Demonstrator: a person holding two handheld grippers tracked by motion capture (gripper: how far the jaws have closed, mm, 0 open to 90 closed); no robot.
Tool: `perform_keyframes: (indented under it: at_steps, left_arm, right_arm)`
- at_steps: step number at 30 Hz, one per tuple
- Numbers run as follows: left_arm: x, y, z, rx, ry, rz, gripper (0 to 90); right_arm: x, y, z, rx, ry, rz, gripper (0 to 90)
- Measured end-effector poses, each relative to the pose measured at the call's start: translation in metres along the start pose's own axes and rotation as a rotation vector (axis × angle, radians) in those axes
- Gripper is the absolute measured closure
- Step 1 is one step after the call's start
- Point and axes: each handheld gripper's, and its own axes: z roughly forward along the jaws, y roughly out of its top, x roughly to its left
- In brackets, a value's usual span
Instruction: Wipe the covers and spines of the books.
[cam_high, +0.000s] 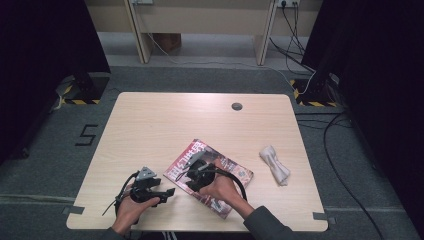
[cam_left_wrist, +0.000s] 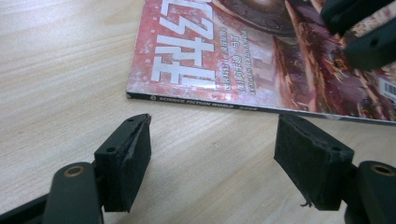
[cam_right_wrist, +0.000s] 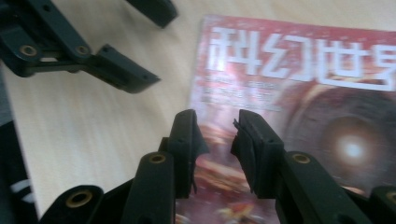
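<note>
Down at the lower middle of the high view, a glossy red science-fiction magazine (cam_high: 218, 172) with bold white characters on its cover lies flat and askew on the pale wooden table (cam_high: 165, 125), and both hands are right beside it. The right gripper (cam_high: 196, 176) sits over the magazine's lower left part, the hand behind it resting on the cover toward the bottom of the frame. In the right gripper view the right gripper (cam_right_wrist: 215, 140) shows its two black jaws rising from the bottom edge with a narrow gap between them; nothing is pinched in that gap, and the cover lies below and beyond the pads, its white title upside down across the upper right of the frame and a glowing round shape at right. The left gripper (cam_high: 169, 192) waits just off the magazine's left edge in the high view, on bare wood, tips pointing toward the magazine. In the left gripper view the left gripper (cam_left_wrist: 212, 161) has its jaws standing wide, one pad at lower left and one at lower right, with only table grain between them; the magazine's dark spine (cam_left_wrist: 261, 109) runs across the middle of the frame just beyond the tips, near but not touched. The other gripper's black tips sit on the cover in that frame's upper right corner. Well apart, at right in the high view, a crumpled white cloth (cam_high: 274, 164) rests on the table.
</note>
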Motion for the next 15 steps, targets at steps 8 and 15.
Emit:
perform_keyframes:
  at_steps: [8,15]
  left_arm:
    - [0.000,0.000,0.001,0.004,-0.006,0.000,26.6]
    - [-0.005,0.002,0.007,0.015,-0.012,0.015,26.8]
  right_arm:
    - [-0.043,-0.021,-0.011,-0.032,-0.112,0.124,57.8]
    - [-0.082,-0.045,-0.021,-0.054,-0.204,0.220,50.0]
